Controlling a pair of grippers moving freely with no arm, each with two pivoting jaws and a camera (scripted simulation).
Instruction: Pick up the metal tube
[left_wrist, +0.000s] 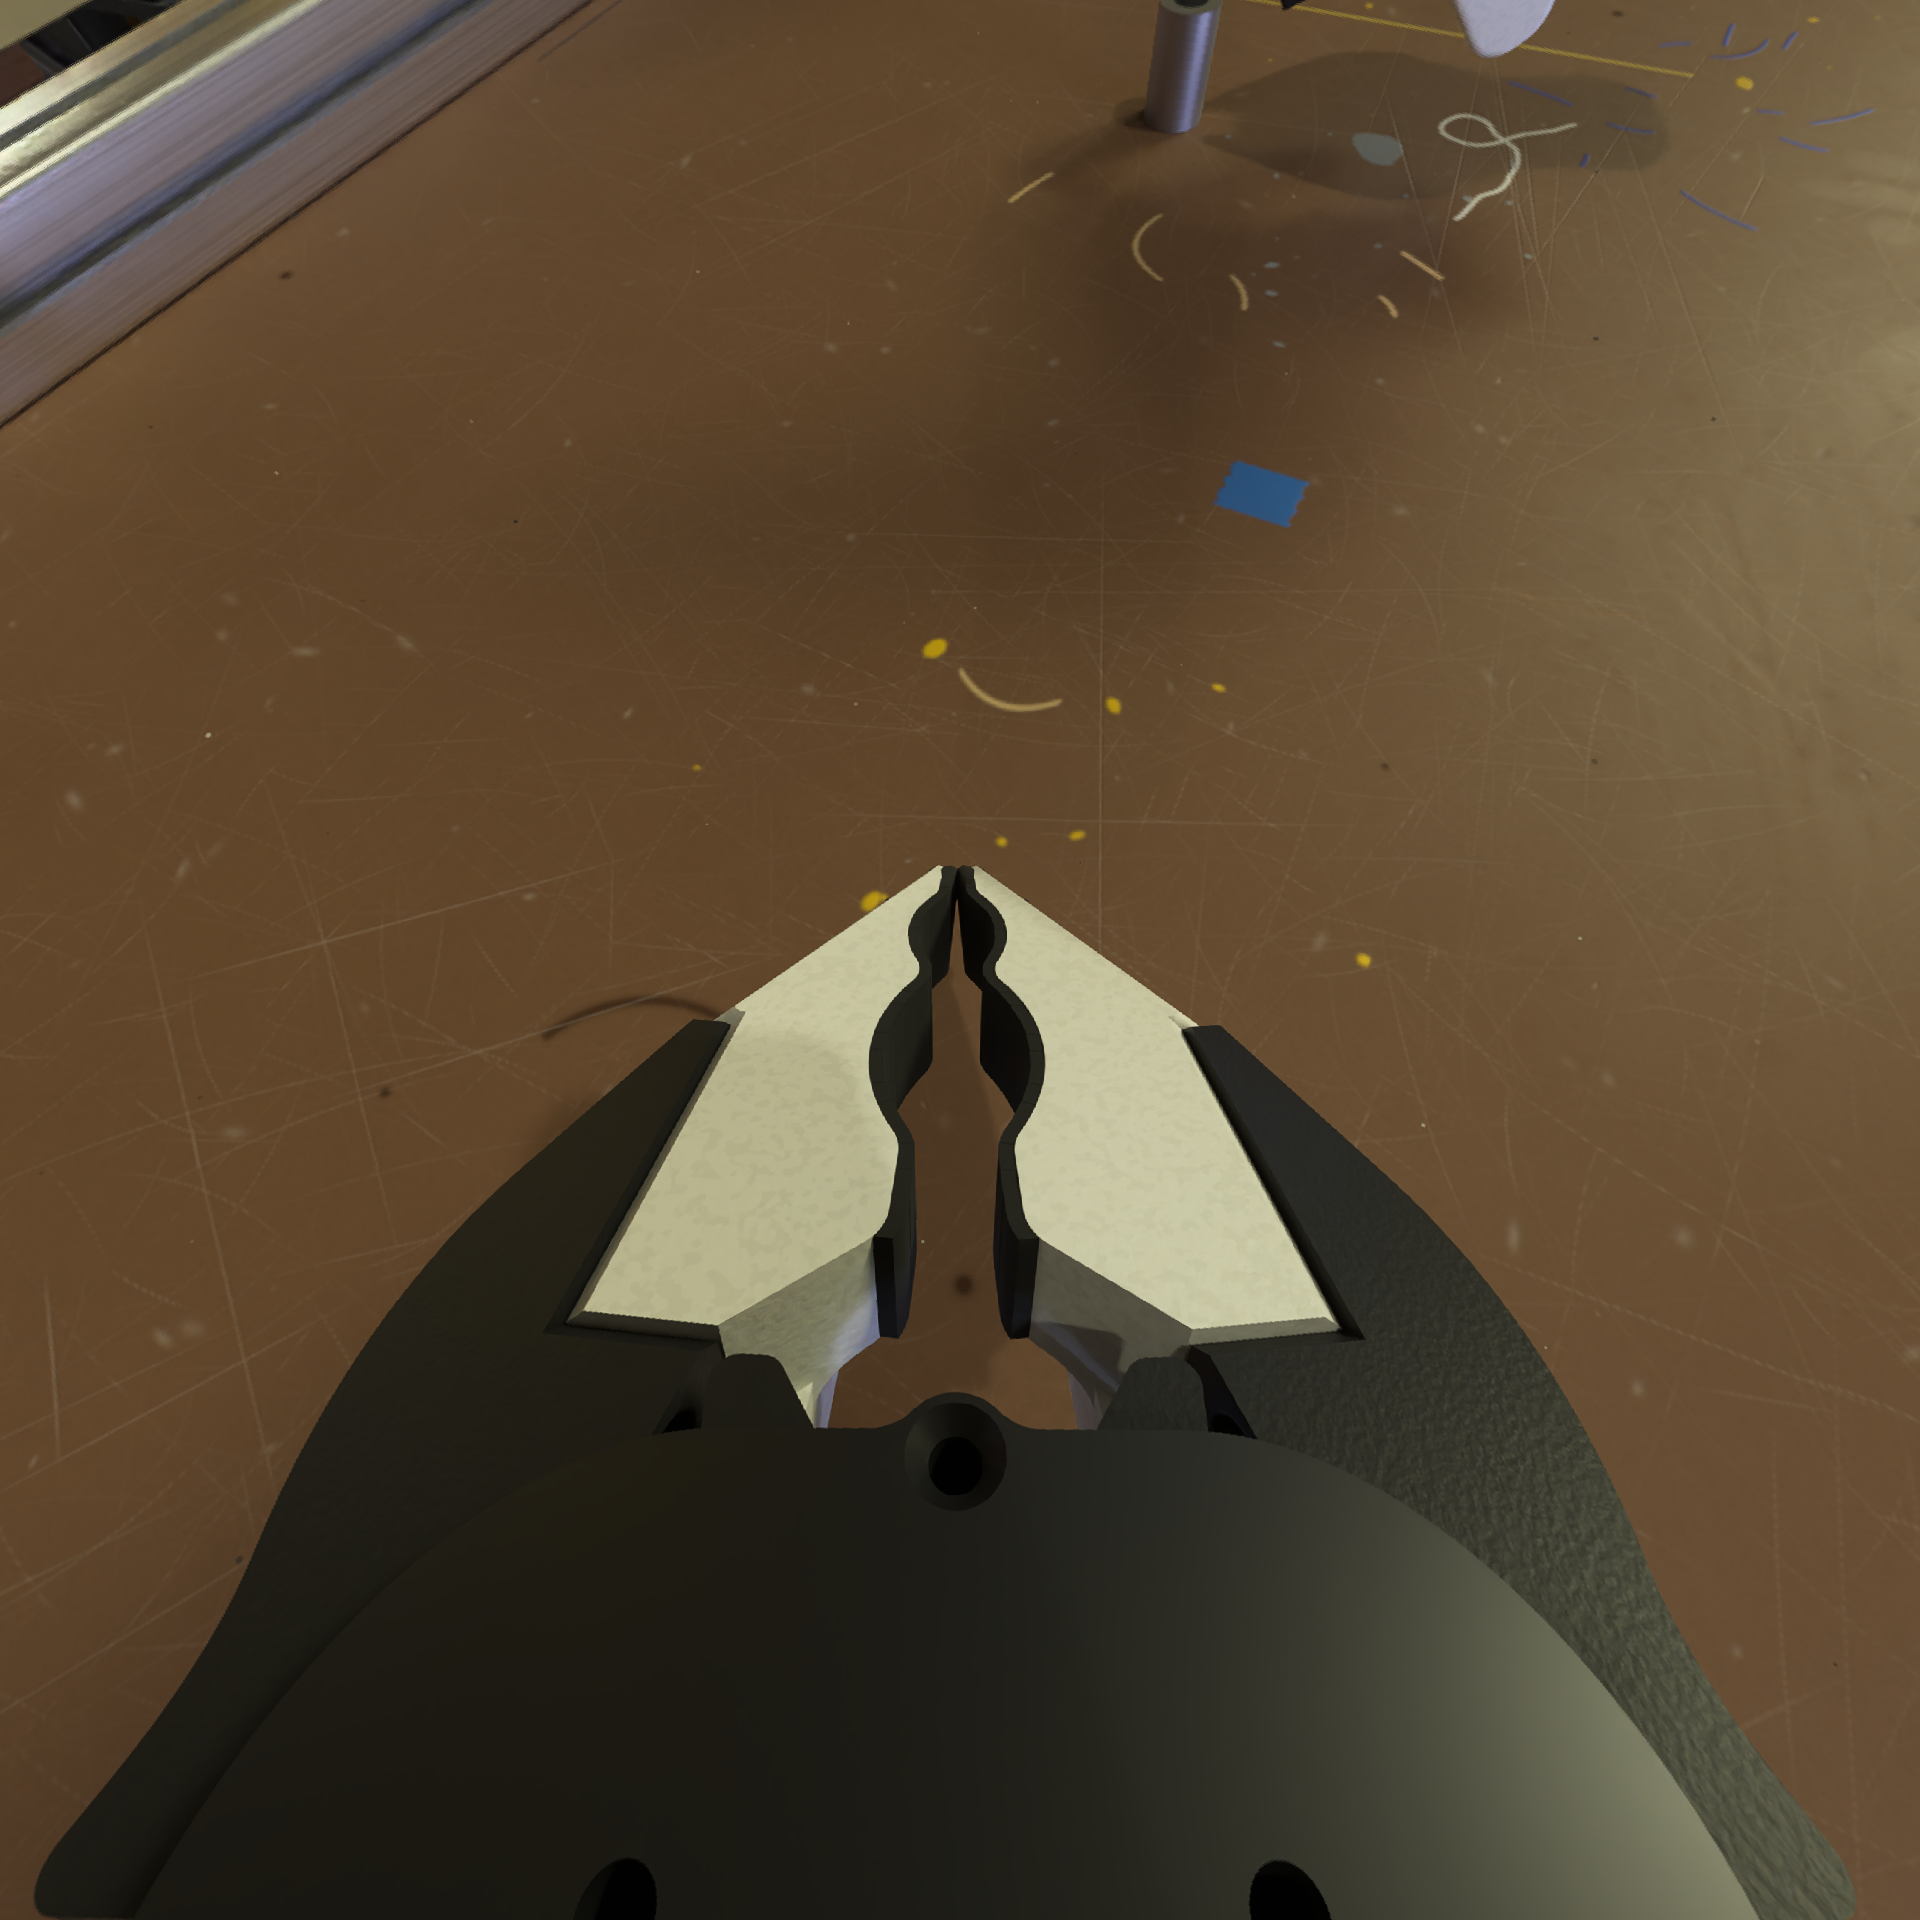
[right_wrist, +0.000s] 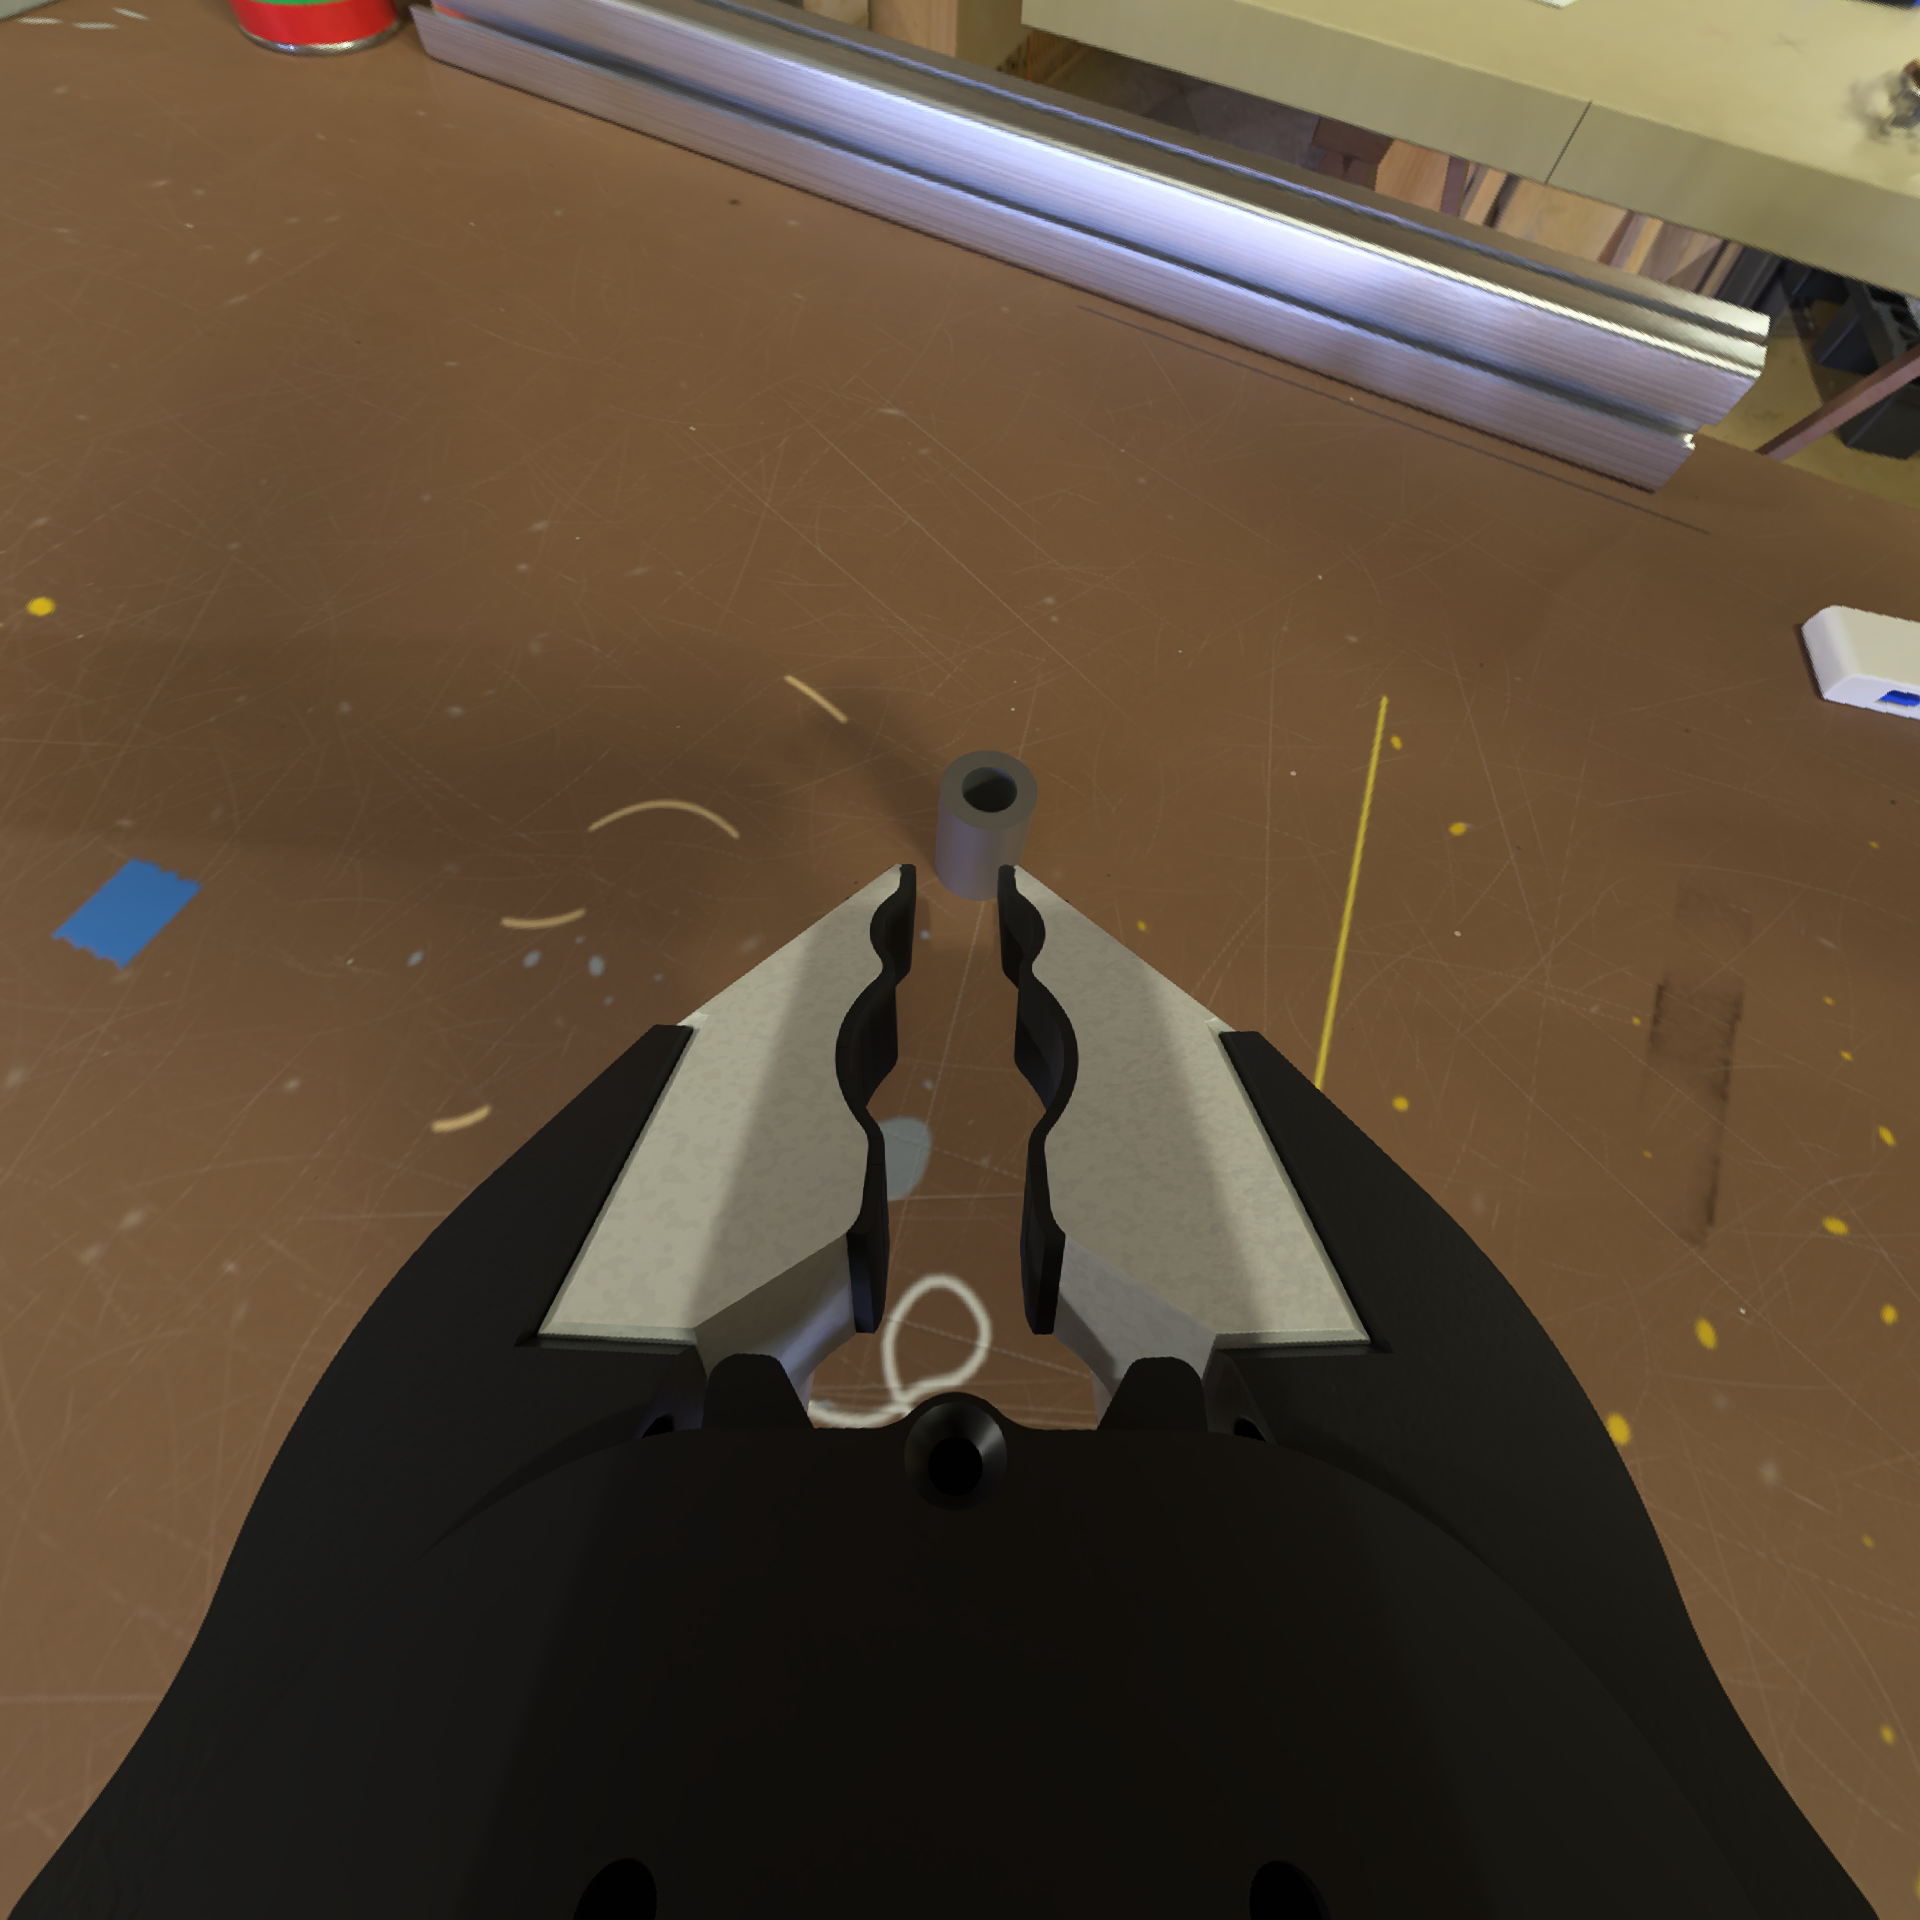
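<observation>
The metal tube (right_wrist: 985, 826) is a short grey hollow cylinder standing upright on the brown bench. My right gripper (right_wrist: 956, 878) is open, and its fingertips sit just short of the tube, one on each side of its base. The tube also shows far off at the top of the left wrist view (left_wrist: 1181, 62), with a pale fingertip of the right gripper (left_wrist: 1501, 26) beside it. My left gripper (left_wrist: 956, 873) is shut and empty, well back from the tube above the bench.
A long aluminium rail (right_wrist: 1091, 218) lies across the back of the bench; it also shows in the left wrist view (left_wrist: 156, 156). A red can (right_wrist: 312, 21) stands at the back left. A white box (right_wrist: 1865, 660) lies at the right edge. A blue tape patch (right_wrist: 125, 912) is stuck on the bench.
</observation>
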